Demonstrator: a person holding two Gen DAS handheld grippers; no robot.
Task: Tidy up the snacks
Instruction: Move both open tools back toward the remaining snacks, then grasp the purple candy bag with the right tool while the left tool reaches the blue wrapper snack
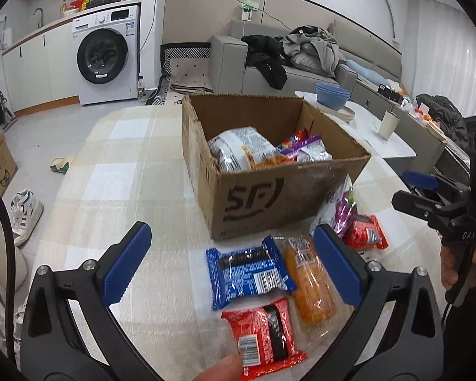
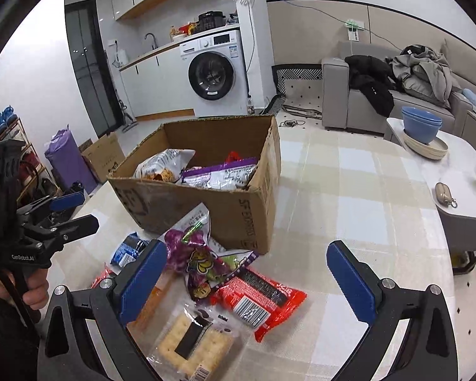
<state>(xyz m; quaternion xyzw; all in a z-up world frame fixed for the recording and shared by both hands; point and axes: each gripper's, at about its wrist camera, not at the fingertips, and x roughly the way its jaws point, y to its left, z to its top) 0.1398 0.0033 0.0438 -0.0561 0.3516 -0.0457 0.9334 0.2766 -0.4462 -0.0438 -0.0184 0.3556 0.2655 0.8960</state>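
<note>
The blue foil snack packet (image 1: 249, 271) lies at 12 o'clock between the spread, empty left gripper (image 1: 231, 263) pads — long axis crosswise; right gripper (image 2: 246, 281) likewise agape.

Left gripper (image 1: 234, 263) and right gripper (image 2: 247, 282) fingers wide apart, empty.

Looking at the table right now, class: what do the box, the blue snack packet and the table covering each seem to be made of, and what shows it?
Box: brown corrugated cardboard, matte; ragged torn rim, printed logo.
Blue snack packet: thin plastic film, glossy; glare, wrinkles and crimped ends.
Table covering: probably woven cloth, matte, in a pale check; coated vinyl cannot be ruled out.
</note>
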